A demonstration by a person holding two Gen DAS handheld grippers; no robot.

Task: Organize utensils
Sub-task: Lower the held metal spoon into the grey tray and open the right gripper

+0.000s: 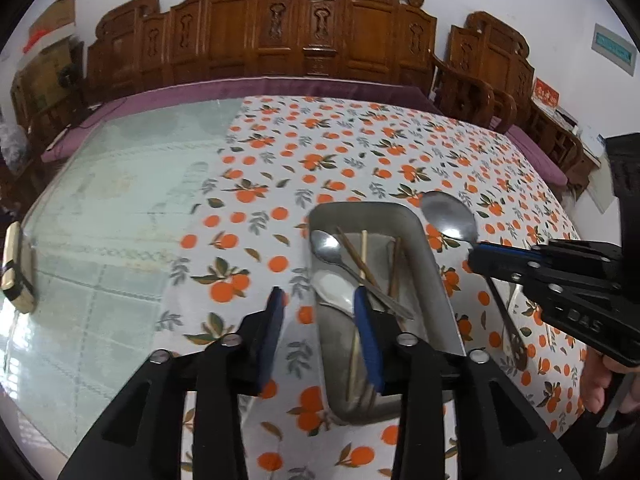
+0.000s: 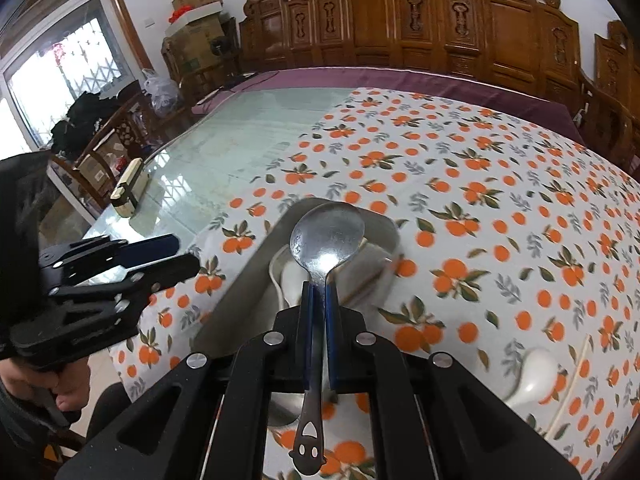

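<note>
A steel spoon (image 2: 326, 240) is pinched at its neck by the right claw (image 2: 319, 292) – bowl forward, directly above the metal tray (image 2: 240, 288) – while the left claw (image 1: 318, 300) is spread, empty, beside it.

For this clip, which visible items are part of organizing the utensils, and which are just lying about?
Part of the job:
- metal tray holding a spoon and chopsticks
- metal spoon clamped in the right gripper
- white ceramic spoon on the cloth
- left gripper, open

Just lying about:
- cream box on the glass
- cardboard boxes
- carved wooden chairs
</note>
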